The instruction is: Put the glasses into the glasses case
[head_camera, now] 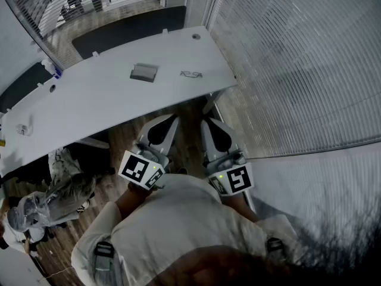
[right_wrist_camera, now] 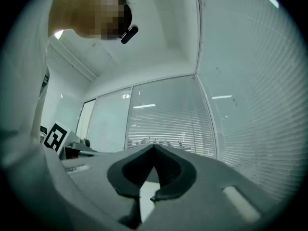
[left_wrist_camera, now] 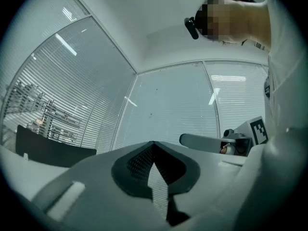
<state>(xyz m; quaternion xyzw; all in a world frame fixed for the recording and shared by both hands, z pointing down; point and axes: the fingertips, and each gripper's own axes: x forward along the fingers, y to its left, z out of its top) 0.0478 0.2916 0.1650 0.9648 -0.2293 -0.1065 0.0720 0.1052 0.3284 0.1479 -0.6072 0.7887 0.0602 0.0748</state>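
A grey glasses case (head_camera: 143, 72) lies shut on the white table (head_camera: 107, 100), towards its far side. A thin-framed pair of glasses (head_camera: 191, 74) lies just right of the case. Both grippers hang close to the person's body, short of the table's near edge and well away from both objects. My left gripper (head_camera: 172, 119) (left_wrist_camera: 154, 144) is shut with its tips together and nothing between them. My right gripper (head_camera: 205, 123) (right_wrist_camera: 154, 148) is shut and empty too. Neither gripper view shows the table; both look level at the glass walls.
The table's near edge runs just ahead of the grippers. A glass wall with blinds (head_camera: 297, 58) stands at the right. Bags and clutter (head_camera: 59, 189) lie on the wooden floor at the left. A small object (head_camera: 24, 130) sits on the table's left end.
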